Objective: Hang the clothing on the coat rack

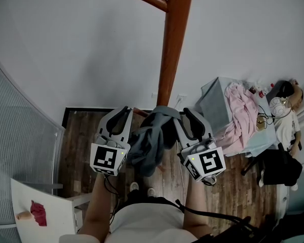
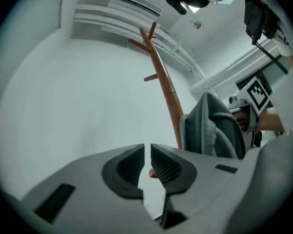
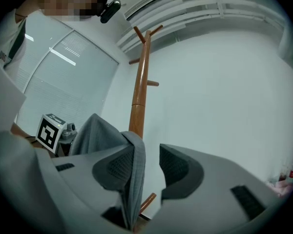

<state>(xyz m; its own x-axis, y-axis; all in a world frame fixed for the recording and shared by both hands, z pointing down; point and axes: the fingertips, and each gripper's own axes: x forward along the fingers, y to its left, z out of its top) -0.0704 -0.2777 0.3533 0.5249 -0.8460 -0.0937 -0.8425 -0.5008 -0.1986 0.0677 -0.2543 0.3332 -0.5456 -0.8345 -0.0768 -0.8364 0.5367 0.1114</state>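
The brown wooden coat rack (image 1: pixel 172 44) rises in front of me, with pegs near its top (image 2: pixel 151 38) (image 3: pixel 147 35). A grey garment (image 1: pixel 149 140) hangs bunched against the pole's lower part, between my two grippers. What bears it is hidden. My right gripper (image 1: pixel 190 114) (image 3: pixel 146 152) is open. A fold of the garment (image 3: pixel 134 169) lies against its left pad and stands clear of the right pad. My left gripper (image 1: pixel 122 111) (image 2: pixel 147 152) is shut with nothing between its jaws, just left of the garment (image 2: pixel 215 130).
A pink garment (image 1: pixel 240 115) lies over a grey box at the right, with a person (image 1: pixel 286 120) and a black bag (image 1: pixel 278 168) beyond it. A white table (image 1: pixel 50 216) with a red cloth stands at the lower left. A glass partition (image 1: pixel 15 135) runs along the left.
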